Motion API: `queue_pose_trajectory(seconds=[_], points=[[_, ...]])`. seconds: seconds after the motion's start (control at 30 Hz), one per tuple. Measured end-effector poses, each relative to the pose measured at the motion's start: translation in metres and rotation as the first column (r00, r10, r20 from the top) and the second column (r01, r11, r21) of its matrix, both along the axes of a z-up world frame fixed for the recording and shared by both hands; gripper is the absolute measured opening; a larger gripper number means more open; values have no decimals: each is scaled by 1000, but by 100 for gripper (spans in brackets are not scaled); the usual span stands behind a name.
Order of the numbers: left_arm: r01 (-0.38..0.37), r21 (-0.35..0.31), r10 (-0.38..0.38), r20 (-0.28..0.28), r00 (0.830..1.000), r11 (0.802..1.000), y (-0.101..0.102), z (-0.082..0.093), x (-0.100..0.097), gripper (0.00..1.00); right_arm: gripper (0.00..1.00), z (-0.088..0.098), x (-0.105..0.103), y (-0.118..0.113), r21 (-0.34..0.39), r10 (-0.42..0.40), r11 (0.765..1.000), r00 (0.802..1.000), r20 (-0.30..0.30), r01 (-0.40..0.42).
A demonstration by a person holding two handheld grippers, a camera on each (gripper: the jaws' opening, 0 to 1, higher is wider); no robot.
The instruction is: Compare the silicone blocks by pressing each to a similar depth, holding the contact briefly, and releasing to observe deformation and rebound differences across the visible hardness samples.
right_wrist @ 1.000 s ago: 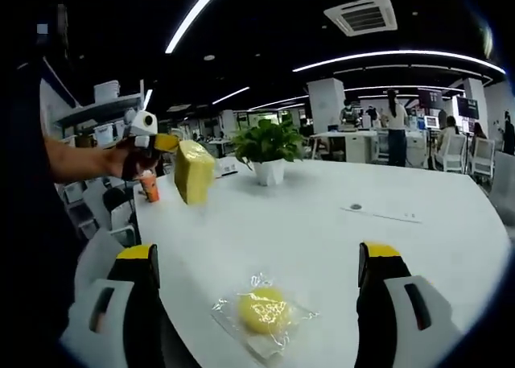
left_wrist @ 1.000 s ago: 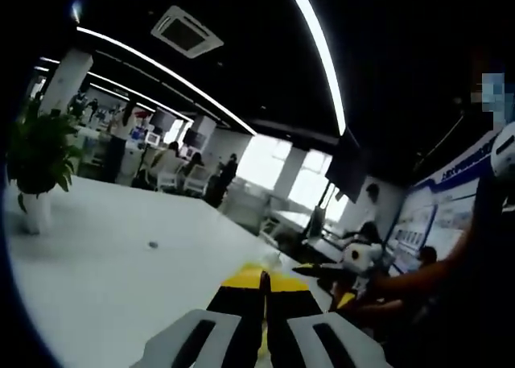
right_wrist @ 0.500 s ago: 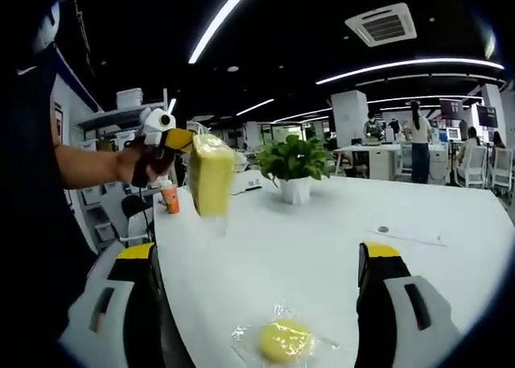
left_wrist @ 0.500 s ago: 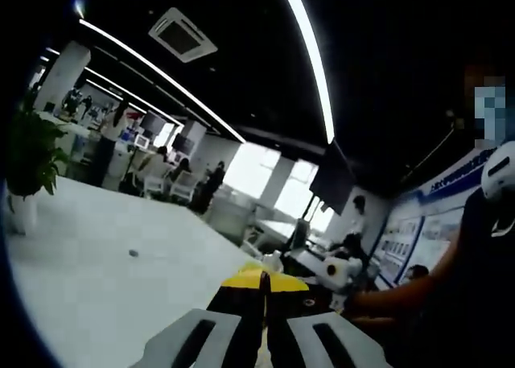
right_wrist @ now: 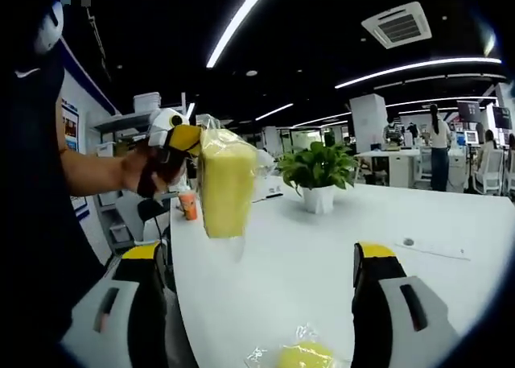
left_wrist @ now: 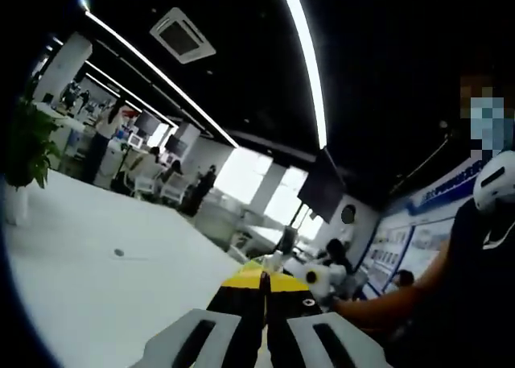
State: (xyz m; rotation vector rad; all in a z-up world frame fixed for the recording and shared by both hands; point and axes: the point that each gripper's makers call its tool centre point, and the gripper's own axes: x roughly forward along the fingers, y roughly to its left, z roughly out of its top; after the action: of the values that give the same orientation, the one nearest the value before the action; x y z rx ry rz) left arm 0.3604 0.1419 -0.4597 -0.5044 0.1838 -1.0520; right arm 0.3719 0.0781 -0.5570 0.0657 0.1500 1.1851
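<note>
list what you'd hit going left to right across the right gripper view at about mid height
person's arm → left gripper → yellow block in clear wrap → potted plant → people standing at a far desk

A pale yellow rectangular silicone block in a clear plastic wrapper (right_wrist: 224, 189) hung upright in the air at about ten o'clock in the right gripper view, clear of the white surface (right_wrist: 322, 255), its top edge pinched in the shut jaws of the left hand-held gripper (right_wrist: 187, 140). A round yellow silicone block in a crinkled clear bag (right_wrist: 302, 357) lay flat on the surface at six o'clock, well apart from the first.
</note>
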Motion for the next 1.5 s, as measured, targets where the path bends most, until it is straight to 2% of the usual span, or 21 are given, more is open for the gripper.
queue_pose_trajectory(seconds=[0.4, 0.43, 0.47, 0.5, 0.53, 0.67, 0.87, 1.0, 1.07, 1.27, 1.4, 1.5], points=[[44, -31, -45, -7, 999, 999, -12, 5, -9, 0, 77, 15, -15, 35, 53, 92, 994, 996, -19, -91], [48, -33, -48, -8, 999, 998, -13, 5, -10, 0, 75, 19, -17, 37, 85, 101, 992, 994, -39, -97], [53, -33, -53, -7, 999, 998, -14, 5, -11, 0, 71, 23, -18, 39, 116, 109, 988, 992, -57, -101], [56, -32, -56, -8, 998, 998, -15, 5, -11, 0, 63, 24, -21, 39, 127, 132, 984, 989, -72, -122], [60, -34, -60, -10, 998, 998, -16, 5, -12, 0, 60, 23, -20, 39, 122, 127, 985, 990, -69, -118], [69, -57, -70, -15, 997, 996, -19, 9, -14, 0, 57, 20, -23, 42, 107, 134, 986, 989, -69, -127], [70, -64, -71, -16, 997, 995, -18, 10, -14, 0, 50, 21, -23, 42, 133, 133, 984, 988, -81, -122], [73, -55, -74, -8, 997, 996, -18, 10, -14, 0, 34, 29, -26, 40, 195, 145, 973, 983, -113, -121], [74, -61, -75, -11, 997, 995, -17, 10, -14, 0, 28, 29, -28, 41, 188, 156, 973, 981, -115, -133], [69, -51, -69, -2, 998, 996, -13, 9, -15, 0, 22, 29, -30, 40, 156, 152, 979, 982, -116, -133], [62, -48, -63, -6, 998, 997, -10, 6, -13, 0, 17, 28, -32, 40, 132, 158, 982, 976, -151, -139], [61, -20, -61, 0, 998, 998, -11, 4, -16, 0, 13, 24, -34, 39, 115, 168, 982, 969, -182, -148]])
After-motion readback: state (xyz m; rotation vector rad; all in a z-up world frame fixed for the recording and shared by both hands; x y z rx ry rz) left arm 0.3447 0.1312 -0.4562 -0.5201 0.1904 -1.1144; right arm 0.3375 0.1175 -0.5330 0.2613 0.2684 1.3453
